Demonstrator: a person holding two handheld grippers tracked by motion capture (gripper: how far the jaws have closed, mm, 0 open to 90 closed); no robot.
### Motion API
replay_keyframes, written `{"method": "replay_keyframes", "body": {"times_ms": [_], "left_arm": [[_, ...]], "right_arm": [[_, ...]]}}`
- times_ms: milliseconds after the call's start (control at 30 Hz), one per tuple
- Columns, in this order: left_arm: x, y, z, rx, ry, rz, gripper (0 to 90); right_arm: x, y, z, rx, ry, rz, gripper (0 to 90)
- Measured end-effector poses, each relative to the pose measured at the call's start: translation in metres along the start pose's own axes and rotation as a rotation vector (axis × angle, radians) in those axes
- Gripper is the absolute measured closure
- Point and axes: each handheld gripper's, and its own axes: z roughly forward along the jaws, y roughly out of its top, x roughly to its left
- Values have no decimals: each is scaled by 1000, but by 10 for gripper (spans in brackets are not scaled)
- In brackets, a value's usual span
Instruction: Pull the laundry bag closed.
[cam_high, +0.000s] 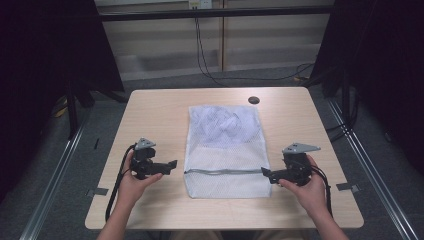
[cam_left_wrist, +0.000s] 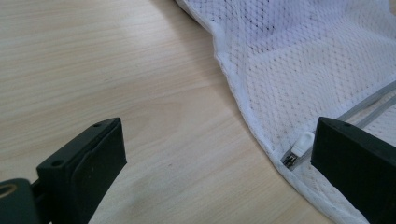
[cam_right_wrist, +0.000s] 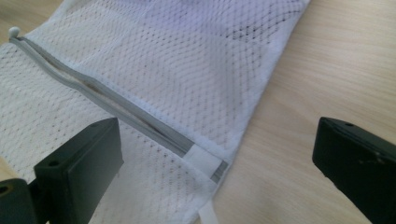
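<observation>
From the high view, a white mesh bag (cam_high: 225, 150) lies flat in the middle of the table (cam_high: 150, 107). A grey zipper (cam_high: 224, 171) runs across the bag near its close end. The left tool (cam_high: 167, 165) sits just beside the bag's left edge, and the right tool (cam_high: 266, 173) sits at the bag's right edge, touching or nearly touching it. Something pale and bunched shows through the mesh at the bag's far end.

In the left gripper view, the left tool is open and holds nothing. The small white zipper pull (cam_left_wrist: 299, 147) lies at the bag's edge, close to one jaw. To work the zipper well, I think this tool should pinch only the pull, not the mesh, and slide straight along the zipper.

In the right gripper view, the right tool is open and empty too. The bag (cam_right_wrist: 154, 70) lies under and between its jaws, and the zipper's end (cam_right_wrist: 208, 163) has a white tab. I think this tool should hold that corner down firmly, so the bag does not bunch up or slide on the table.
</observation>
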Motion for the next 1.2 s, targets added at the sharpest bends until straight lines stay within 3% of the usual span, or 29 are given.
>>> {"method": "replay_keyframes", "body": {"times_ms": [200, 233, 267, 333, 567, 1200], "left_arm": [[3, -2, -3, 3, 6, -17, 29], [5, -2, -5, 11, 3, -5, 29], [5, -3, -6, 0, 2, -30, 29], [6, -3, -7, -5, 0, -39, 29], [7, -3, -9, -13, -11, -50, 29], [12, -4, -10, -13, -15, -60, 29]], "right_arm": [[12, 8, 5, 2, 25, 0, 37], [12, 8, 5, 2, 25, 0, 37], [16, 12, 8, 8, 36, 8, 37], [20, 15, 11, 14, 52, 13, 37], [36, 29, 19, 26, 95, 2, 41], [62, 47, 42, 62, 131, -15, 50]]}}
